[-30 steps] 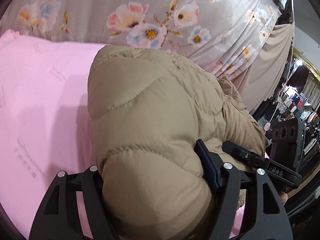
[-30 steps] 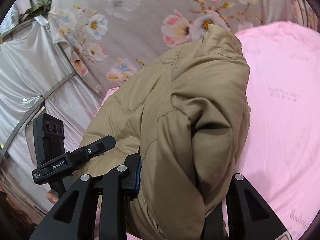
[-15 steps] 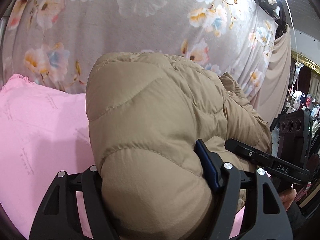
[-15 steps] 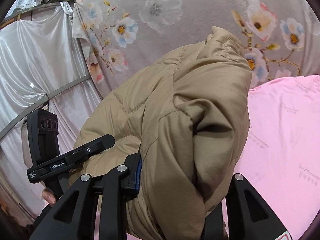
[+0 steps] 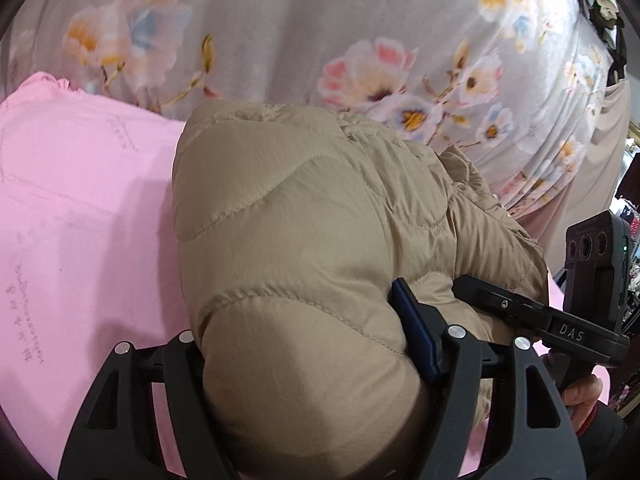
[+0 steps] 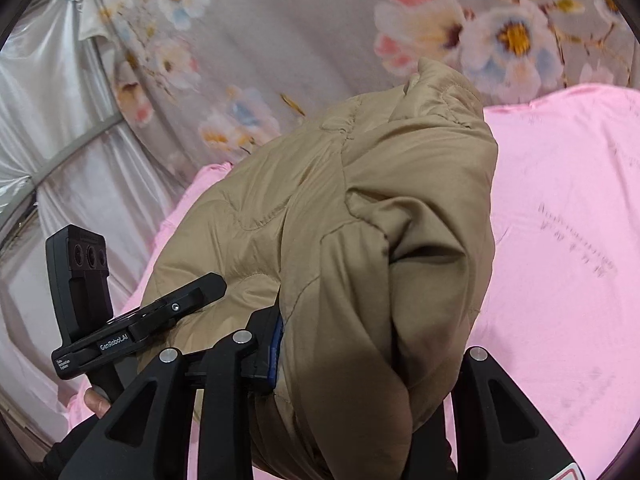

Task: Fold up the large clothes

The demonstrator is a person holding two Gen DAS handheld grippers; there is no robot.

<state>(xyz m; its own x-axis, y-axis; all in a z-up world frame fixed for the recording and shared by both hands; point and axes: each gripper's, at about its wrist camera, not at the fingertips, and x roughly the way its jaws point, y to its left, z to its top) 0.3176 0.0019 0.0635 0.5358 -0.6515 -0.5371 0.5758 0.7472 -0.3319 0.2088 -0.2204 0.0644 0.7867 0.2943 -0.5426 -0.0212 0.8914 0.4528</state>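
Observation:
A tan quilted puffer jacket (image 5: 304, 240) is bundled up and held above a pink sheet. My left gripper (image 5: 304, 344) is shut on a thick fold of it, the blue pad (image 5: 416, 336) pressing into its right side. In the right wrist view the same jacket (image 6: 380, 220) bulges between the jaws of my right gripper (image 6: 372, 356), which is shut on a bunched fold. The jacket hides both grippers' fingertips. Each view shows the other gripper's black body beside the jacket, with a hand on its handle (image 5: 580, 396).
The pink sheet (image 5: 80, 220) covers the bed under and beside the jacket, also to the right (image 6: 560, 240). A grey floral cloth (image 5: 320, 40) hangs close behind. White satin drapes (image 6: 40, 120) hang at the far left of the right wrist view.
Both grippers have carried the bundled jacket across the bed toward the floral cloth, whose flowers now look larger. Neither grip on the jacket has changed.

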